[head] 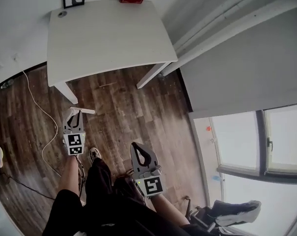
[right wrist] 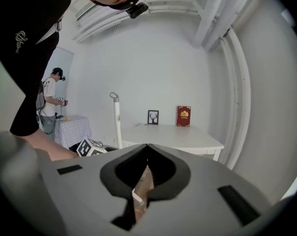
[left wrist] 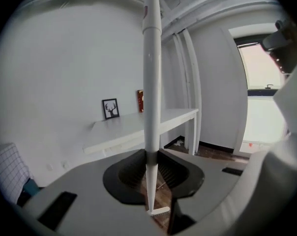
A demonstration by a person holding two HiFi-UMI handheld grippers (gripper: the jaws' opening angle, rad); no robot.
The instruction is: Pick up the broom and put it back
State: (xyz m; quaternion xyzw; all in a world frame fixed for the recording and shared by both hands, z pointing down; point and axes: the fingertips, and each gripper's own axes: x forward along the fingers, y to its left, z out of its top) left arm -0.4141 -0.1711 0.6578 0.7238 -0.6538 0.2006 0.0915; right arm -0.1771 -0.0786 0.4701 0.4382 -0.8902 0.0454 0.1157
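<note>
In the left gripper view, we found the left tool (left wrist: 151, 152) closed on the broom (left wrist: 152, 82). Both jaws pressed the white handle, which stood upright and ran out of the top of the picture. Below the jaws the handle tapered to a small white crosspiece over the wooden floor (left wrist: 212, 151); we could not tell whether it touched. Behind the broom stood the white counter (left wrist: 119, 128) against a white wall (left wrist: 65, 73), carrying a framed deer picture (left wrist: 110, 108) and a red box (left wrist: 140, 101) at its back edge. A bright window (left wrist: 264, 112) lay to the right.

In the right gripper view, the right tool (right wrist: 147, 145) was shut, its jaw tips meeting with nothing gripped. Only floor showed through the gap behind them. Ahead, the broom rose upright just left of the counter, its looped top higher than the counter top. The left tool's marker cube (right wrist: 92, 146) sat beside the broom's lower part. Farther left a second person (right wrist: 50, 100) stood by a checked cloth (right wrist: 72, 129) draped over some furniture.

In the head view, both tools pointed away from us over the floor. The left one was near the counter and the right one was nearer our legs (head: 102, 191). A white cable (head: 43, 114) trailed across the boards to the left of the left tool.
</note>
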